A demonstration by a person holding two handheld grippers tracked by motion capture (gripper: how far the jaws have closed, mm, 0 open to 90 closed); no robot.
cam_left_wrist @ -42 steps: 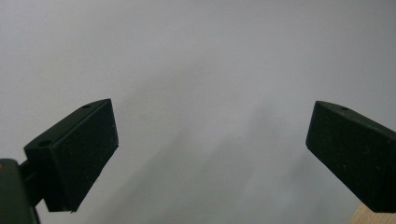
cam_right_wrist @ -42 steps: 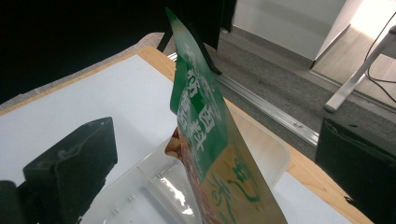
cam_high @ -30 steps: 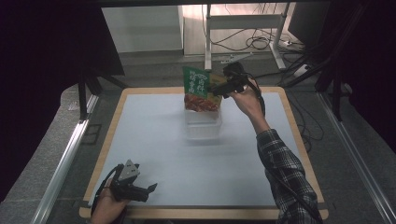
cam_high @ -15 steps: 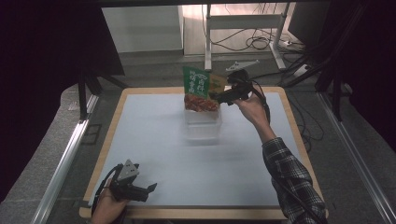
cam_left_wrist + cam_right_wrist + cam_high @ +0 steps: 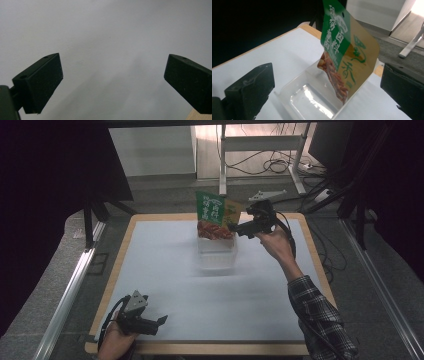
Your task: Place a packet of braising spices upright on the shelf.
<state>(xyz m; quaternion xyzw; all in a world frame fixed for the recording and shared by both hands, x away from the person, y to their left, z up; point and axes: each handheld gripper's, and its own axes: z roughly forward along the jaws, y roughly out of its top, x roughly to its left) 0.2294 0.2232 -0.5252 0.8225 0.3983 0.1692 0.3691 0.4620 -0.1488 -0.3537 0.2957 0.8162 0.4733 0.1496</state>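
The snack pouch (image 5: 347, 53), green and gold with white Chinese characters too tilted to be read, is stood leaning in the far end of the clear plastic tray (image 5: 309, 98) at the far middle of the table (image 5: 165, 270). It is flanked, untouched, by the wide-apart jaws of the right gripper (image 5: 239, 226). The left gripper (image 5: 159, 322) is held with jaws spread over bare white tabletop at the near left edge.

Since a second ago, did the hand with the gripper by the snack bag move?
Yes. The right gripper backed a little away from the snack bag, jaws open, no longer touching it. The bag stayed standing in the clear tray. The left gripper stayed open near the table's front edge.
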